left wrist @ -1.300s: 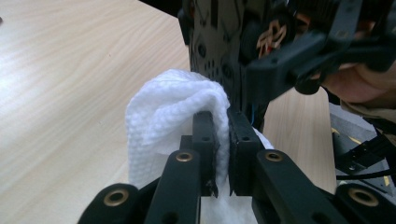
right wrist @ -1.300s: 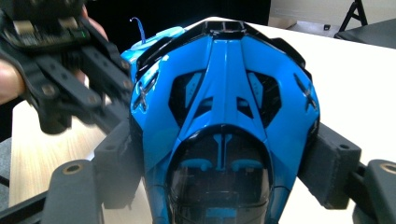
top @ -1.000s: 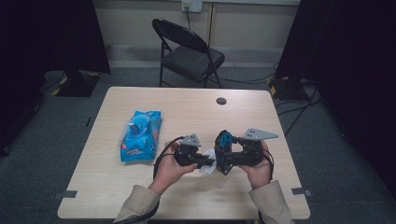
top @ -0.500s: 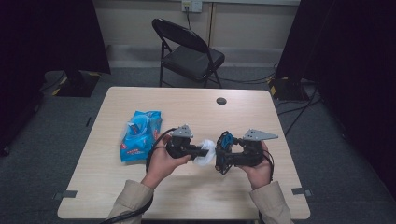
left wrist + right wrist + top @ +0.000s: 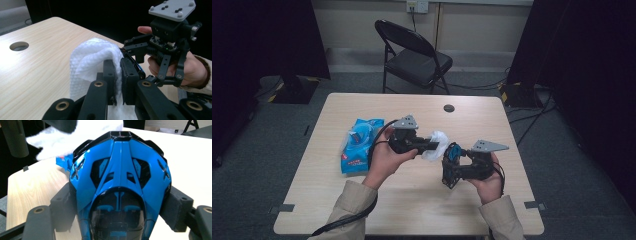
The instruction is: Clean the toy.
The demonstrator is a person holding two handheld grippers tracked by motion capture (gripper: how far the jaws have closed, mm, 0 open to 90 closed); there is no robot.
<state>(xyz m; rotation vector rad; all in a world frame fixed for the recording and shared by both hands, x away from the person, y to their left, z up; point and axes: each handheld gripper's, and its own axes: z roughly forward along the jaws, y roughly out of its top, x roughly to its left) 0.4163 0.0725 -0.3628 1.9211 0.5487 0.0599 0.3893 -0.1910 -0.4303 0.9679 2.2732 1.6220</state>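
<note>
- A dim room with dark curtains at both sides is framing the scene, and a black folding metal chair [image 5: 412, 55] is standing on the grey carpet beyond the far edge of the table
- A pale wooden rectangular table [image 5: 377, 210] with a round cable hole [image 5: 449, 108] near its far edge is bearing the work, with a person's two sleeved forearms coming in from its near side
- A blue plastic packet of wet wipes [image 5: 357, 150] is lying flat on the table's left part, just beside the left hand
- The left gripper [image 5: 117, 82] is hanging above the table's middle, its jaws pressing together on a crumpled white textured wipe [image 5: 92, 60], which is bulging out past the jaws
- The right gripper [image 5: 117, 202] is sitting lower and nearer the table's right, its jaws clamping the two sides of a glossy blue and black toy car body [image 5: 120, 177]
- The wipe is hanging near the toy; whether they are touching I cannot tell
</note>
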